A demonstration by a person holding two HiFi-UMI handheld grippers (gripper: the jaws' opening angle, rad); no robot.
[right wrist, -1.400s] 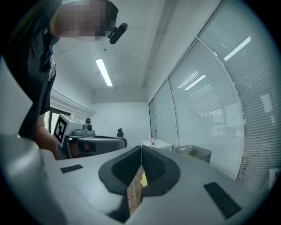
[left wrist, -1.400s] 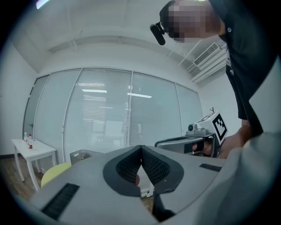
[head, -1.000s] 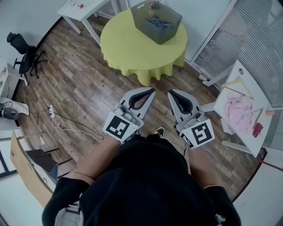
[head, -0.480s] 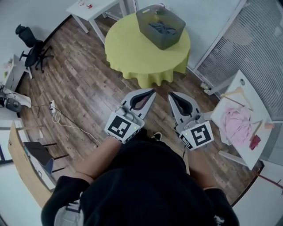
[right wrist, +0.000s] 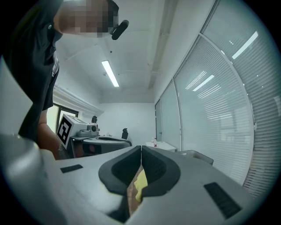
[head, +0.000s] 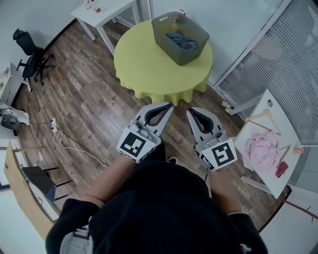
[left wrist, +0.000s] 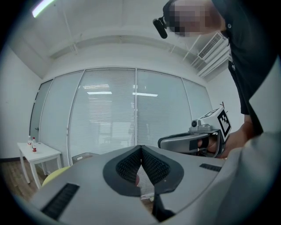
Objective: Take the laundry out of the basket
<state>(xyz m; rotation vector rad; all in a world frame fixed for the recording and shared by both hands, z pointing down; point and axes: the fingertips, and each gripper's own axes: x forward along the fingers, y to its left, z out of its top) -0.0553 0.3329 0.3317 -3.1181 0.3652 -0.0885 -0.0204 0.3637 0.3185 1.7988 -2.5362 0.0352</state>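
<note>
A grey laundry basket (head: pixel 172 38) holding dark grey-blue laundry (head: pixel 183 40) stands on the far right part of a round table with a yellow-green cloth (head: pixel 144 64). Both grippers are held side by side, level, just short of the table's near edge, well apart from the basket. My left gripper (head: pixel 169 105) is shut with nothing between its tips; in the left gripper view its tips (left wrist: pixel 141 148) meet. My right gripper (head: pixel 189 110) is shut and empty too, its tips (right wrist: pixel 141 148) touching. The basket's rim (right wrist: pixel 197 155) shows beyond the right gripper.
A white side table (head: pixel 107 10) stands at the back left. To the right, a white table (head: pixel 278 114) carries pink cloth (head: pixel 260 151) and wooden hangers. An office chair (head: pixel 31 62) and a cable (head: pixel 64 141) lie on the wooden floor at left. Glass walls with blinds close the far side.
The person has stepped toward the round table: table and basket sit closer to the two grippers. Both grippers keep their shut pose side by side.
</note>
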